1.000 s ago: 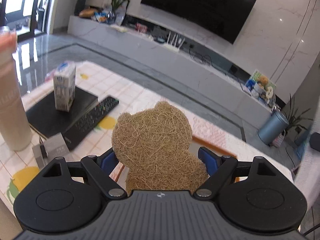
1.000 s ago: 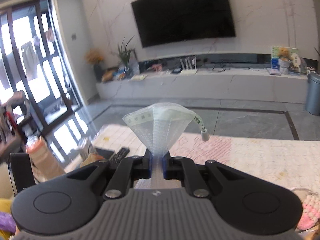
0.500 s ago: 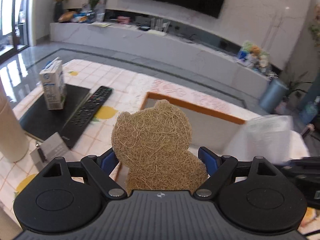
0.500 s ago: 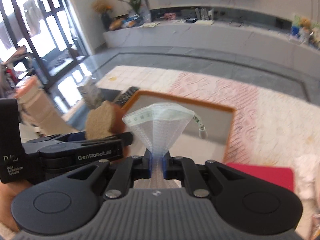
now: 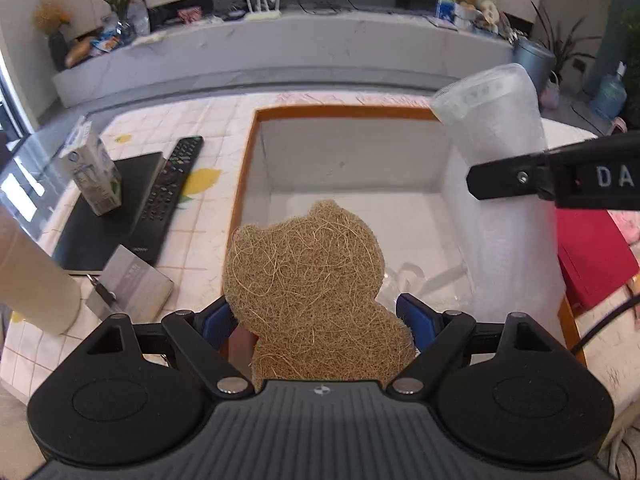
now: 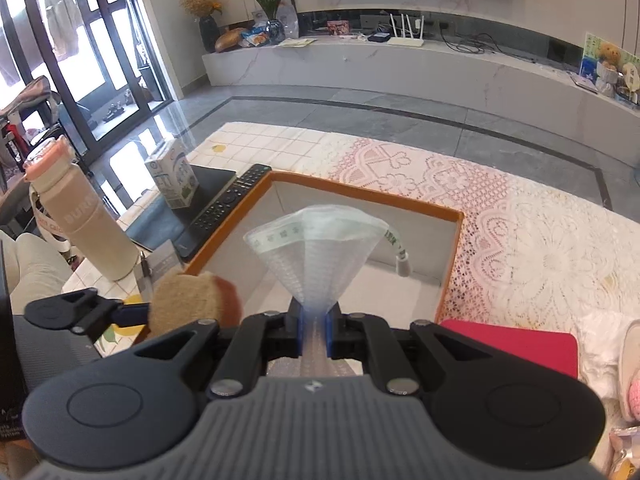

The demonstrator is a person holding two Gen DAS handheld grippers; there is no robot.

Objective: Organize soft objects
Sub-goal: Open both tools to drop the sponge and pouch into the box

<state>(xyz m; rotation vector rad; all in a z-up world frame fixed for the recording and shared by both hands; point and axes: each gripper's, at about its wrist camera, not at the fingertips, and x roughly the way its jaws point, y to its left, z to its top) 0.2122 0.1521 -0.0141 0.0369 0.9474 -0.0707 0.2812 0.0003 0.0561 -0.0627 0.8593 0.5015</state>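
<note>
- Left wrist view: left claw (image 5: 320, 316) clamped on the tan bear-shaped fibre scrubber (image 5: 308, 280), which stands upright between the pads. The orange-rimmed white box (image 5: 248, 168) lies directly ahead and below; carry the scrubber past the near rim before releasing it.
- Right wrist view: right claw (image 6: 314, 330) nearly closed, pinching the translucent white mesh bag (image 6: 316, 252), which fans out ahead over the box. Lower, then release clear of the left claw.

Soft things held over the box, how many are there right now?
2. The bear-shaped fibre pad is in the left gripper above the box's near left edge. The white mesh pouch is pinched in the right gripper above the box's right side.
</note>
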